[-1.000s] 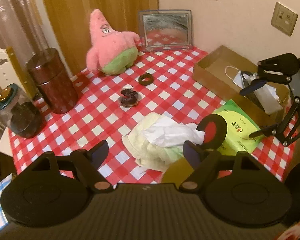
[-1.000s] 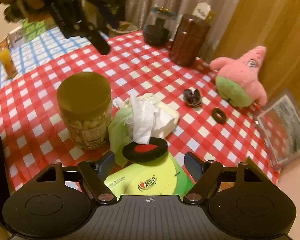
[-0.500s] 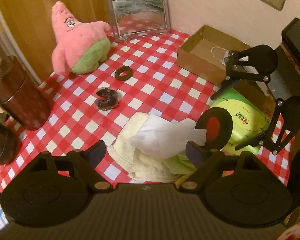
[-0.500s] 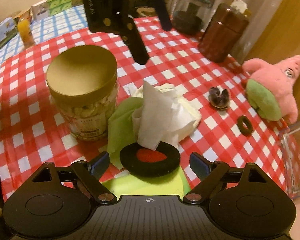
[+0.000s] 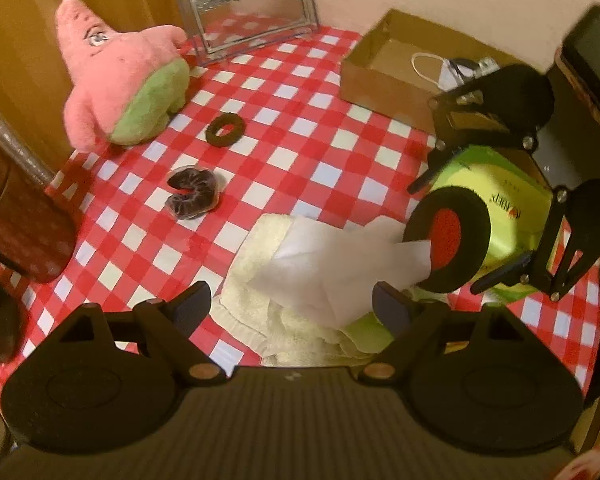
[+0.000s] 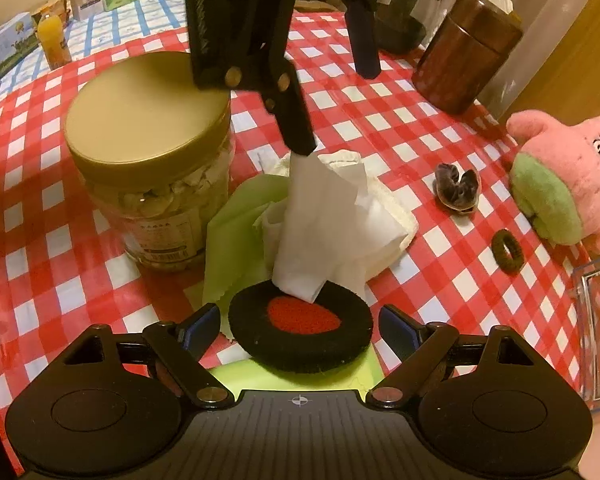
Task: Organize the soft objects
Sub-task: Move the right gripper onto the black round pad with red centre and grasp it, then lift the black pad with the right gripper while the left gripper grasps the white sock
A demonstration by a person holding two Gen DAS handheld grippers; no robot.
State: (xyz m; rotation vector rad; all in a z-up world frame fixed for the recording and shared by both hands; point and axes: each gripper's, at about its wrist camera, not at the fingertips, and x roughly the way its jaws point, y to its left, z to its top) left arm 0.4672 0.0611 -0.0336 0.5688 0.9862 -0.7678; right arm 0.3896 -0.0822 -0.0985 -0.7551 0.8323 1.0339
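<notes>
A white tissue (image 5: 332, 256) sticks up from a green tissue pack (image 5: 504, 208) through a black ring with a red centre (image 5: 446, 240), over a cream towel (image 5: 260, 304) and a green cloth (image 6: 236, 220). My left gripper (image 5: 292, 304) is open just above the tissue and towel; it also shows from the right wrist view (image 6: 332, 108), one finger tip touching the tissue's top. My right gripper (image 6: 300, 320) is open around the ring (image 6: 300, 328) and shows in the left view (image 5: 452, 236). A pink starfish plush (image 5: 120, 80), a dark scrunchie (image 5: 192, 196) and a hair tie (image 5: 225, 130) lie beyond.
A cardboard box (image 5: 380, 76) with a face mask stands at the back right, a mirror frame (image 5: 244, 4) at the back. A gold-lidded jar (image 6: 148, 136), a brown canister (image 6: 464, 52) and a dark glass jar (image 6: 400, 32) stand on the checked cloth (image 5: 300, 152).
My left gripper has come down and in toward the tissue and towel. My right gripper has moved closer around the black ring. The tissue now stands pulled up taller.
</notes>
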